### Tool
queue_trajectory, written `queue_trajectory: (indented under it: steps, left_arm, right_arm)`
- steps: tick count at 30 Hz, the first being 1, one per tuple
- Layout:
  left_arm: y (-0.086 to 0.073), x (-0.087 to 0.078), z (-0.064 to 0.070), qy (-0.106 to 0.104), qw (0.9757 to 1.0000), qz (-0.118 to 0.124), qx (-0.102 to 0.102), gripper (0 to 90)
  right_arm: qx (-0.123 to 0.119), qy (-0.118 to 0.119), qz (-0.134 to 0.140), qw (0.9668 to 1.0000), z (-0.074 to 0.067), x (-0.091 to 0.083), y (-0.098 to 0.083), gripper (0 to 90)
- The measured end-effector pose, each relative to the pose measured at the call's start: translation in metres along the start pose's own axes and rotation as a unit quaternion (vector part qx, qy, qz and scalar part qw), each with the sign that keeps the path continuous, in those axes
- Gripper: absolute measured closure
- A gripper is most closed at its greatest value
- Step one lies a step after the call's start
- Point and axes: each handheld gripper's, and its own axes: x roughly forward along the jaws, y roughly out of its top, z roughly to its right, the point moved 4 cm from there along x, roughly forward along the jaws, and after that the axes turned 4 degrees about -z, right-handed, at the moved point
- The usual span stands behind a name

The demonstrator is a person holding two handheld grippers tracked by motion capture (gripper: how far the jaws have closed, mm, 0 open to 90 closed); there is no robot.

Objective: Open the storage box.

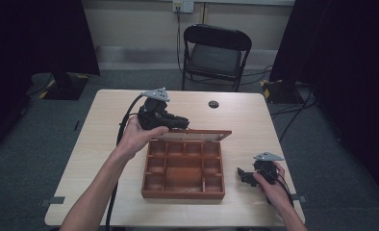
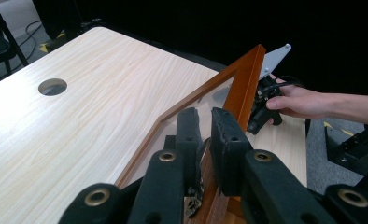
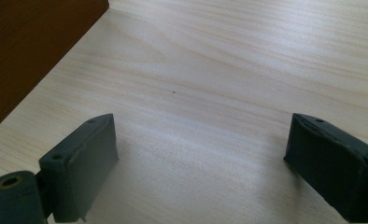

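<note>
Both left fingers (image 2: 229,140) pinch box lid (image 2: 245,79).

My left hand (image 1: 138,134) reached forward over the table, forearm stretched out from the near edge, and held the left gripper (image 2: 205,135) up with its grey plate on top and its cable trailing back beside my arm. Its jaws stood nearly together, clamped on the thin lid (image 2: 245,84) edge between them, as far as I could tell. My right hand (image 1: 270,185) lay low near the table's right side, wrist bent slightly inward, holding the right gripper (image 3: 201,154) close above the surface. Its jaws were spread wide apart with nothing between them.
</note>
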Motion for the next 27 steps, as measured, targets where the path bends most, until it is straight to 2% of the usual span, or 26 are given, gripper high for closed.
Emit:
queue_trajectory:
  steps: [27]
  left_arm:
    - [0.0003,0.0006,0.0015,-0.003,1.0,0.001,0.003,85.4]
  right_arm:
    - [0.0,0.0,0.0,1.0,0.0,0.0,0.0,8.3]
